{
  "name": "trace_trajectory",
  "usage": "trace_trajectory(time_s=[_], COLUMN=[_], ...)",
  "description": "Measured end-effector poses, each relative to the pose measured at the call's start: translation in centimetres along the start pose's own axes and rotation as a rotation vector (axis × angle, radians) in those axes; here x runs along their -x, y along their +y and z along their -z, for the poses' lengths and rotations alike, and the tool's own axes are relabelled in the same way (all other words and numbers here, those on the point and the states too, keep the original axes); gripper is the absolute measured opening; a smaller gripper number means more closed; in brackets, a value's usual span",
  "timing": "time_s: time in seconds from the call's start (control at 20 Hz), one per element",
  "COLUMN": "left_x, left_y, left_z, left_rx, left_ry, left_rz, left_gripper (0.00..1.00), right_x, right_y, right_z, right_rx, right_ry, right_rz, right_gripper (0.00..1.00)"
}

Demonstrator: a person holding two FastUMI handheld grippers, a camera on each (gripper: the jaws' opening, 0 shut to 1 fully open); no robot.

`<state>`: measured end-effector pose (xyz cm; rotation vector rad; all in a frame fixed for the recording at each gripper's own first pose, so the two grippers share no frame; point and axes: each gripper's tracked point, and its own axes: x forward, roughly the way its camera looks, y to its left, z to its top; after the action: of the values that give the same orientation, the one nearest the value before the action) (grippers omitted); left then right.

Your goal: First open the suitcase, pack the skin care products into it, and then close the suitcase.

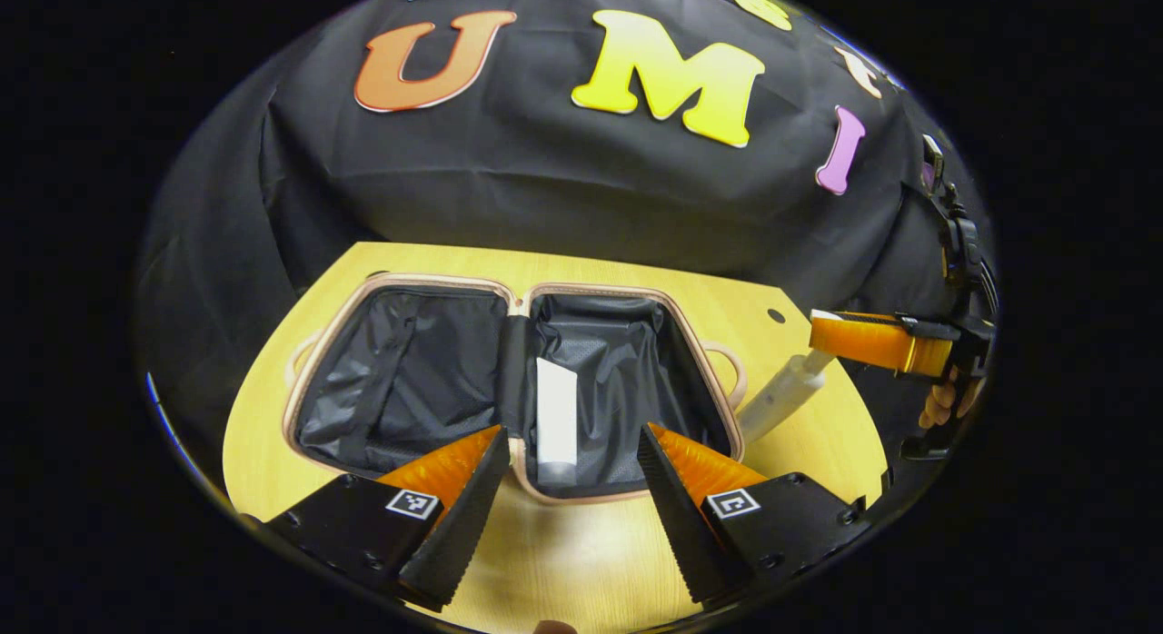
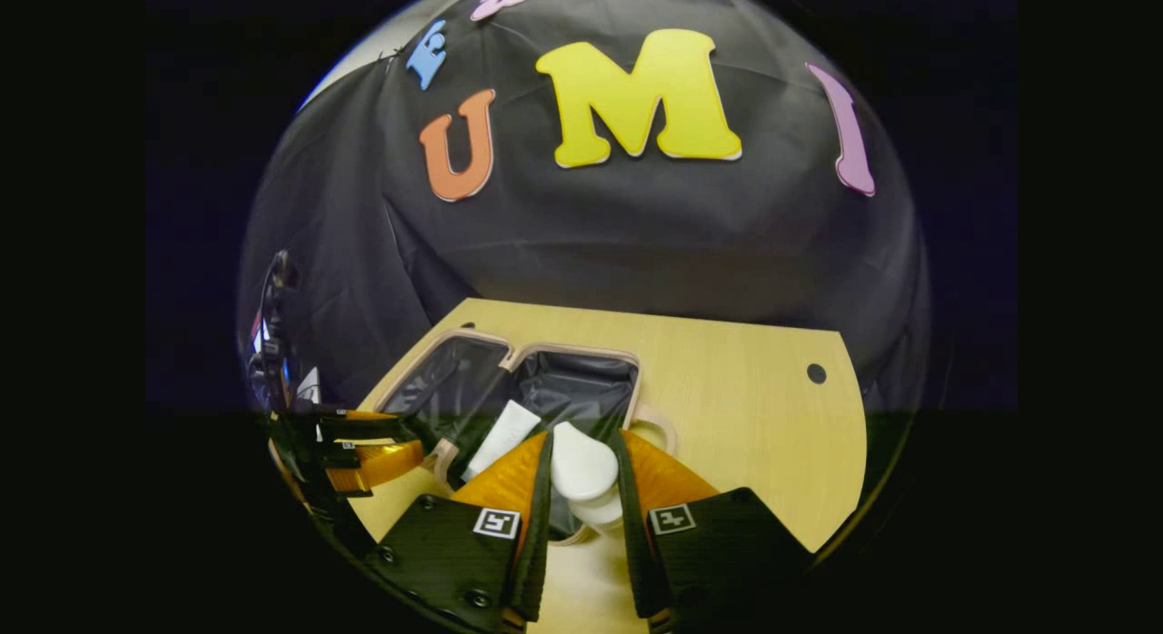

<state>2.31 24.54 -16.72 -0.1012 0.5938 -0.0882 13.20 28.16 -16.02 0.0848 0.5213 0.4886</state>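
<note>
The suitcase (image 1: 427, 278) lies open flat on the yellow table (image 1: 581, 561), both halves lined in black with a pinkish rim. A white tube (image 1: 556, 416) rests in its right half. My left gripper (image 1: 572, 431) hovers open over the suitcase's near edge, nothing between its fingers. To the right of the case, my right gripper (image 1: 818, 343) is shut on a white bottle (image 1: 781, 398) hanging just outside the rim. In the right gripper view the bottle (image 2: 581, 470) sits pinched in my right gripper (image 2: 581, 434), with the suitcase (image 2: 581, 348), the tube (image 2: 504, 439) and my left gripper (image 2: 409, 443) beyond.
The table (image 2: 745, 407) has bare wood to the right of the case and a small round hole (image 2: 816, 373) near its far right edge. A handle loop (image 1: 731, 366) sticks out from the suitcase's right side. A hand (image 1: 945, 402) holds the right gripper.
</note>
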Motion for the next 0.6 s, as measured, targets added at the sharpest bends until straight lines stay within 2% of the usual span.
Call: trace_trajectory(time_s=[0.1,0.2,0.35,0.45,0.5,0.55,0.6], left_x=[1.3,2.8,3.7,4.5,4.9,5.3,5.5], left_y=[0.9,2.3,4.4,5.4,5.8,6.1,6.5], left_z=[-0.2,-0.2,1.4,2.1,2.1,1.8,1.5], left_rx=[0.001,-0.013,0.007,0.049,0.064,0.068,0.060], left_ry=[-0.056,-0.105,-0.116,-0.120,-0.130,-0.150,-0.176], left_rz=[-0.004,-0.016,-0.045,-0.055,-0.052,-0.058,-0.063], left_gripper=[0.91,0.92,0.91,0.91,0.91,0.92,0.93], right_x=[0.7,1.2,1.8,1.7,1.3,0.9,0.5], right_y=[0.9,2.0,4.7,6.3,7.0,7.5,8.1], right_z=[-0.9,-1.4,-2.6,-2.7,-2.4,-2.0,-1.4], right_rx=[0.022,0.032,0.019,0.039,0.054,0.070,0.076], right_ry=[-0.019,-0.026,-0.040,-0.041,-0.036,-0.023,-0.012], right_rz=[-0.017,-0.036,-0.098,-0.129,-0.137,-0.139,-0.147], right_gripper=[0.33,0.35,0.35,0.33,0.35,0.33,0.35])
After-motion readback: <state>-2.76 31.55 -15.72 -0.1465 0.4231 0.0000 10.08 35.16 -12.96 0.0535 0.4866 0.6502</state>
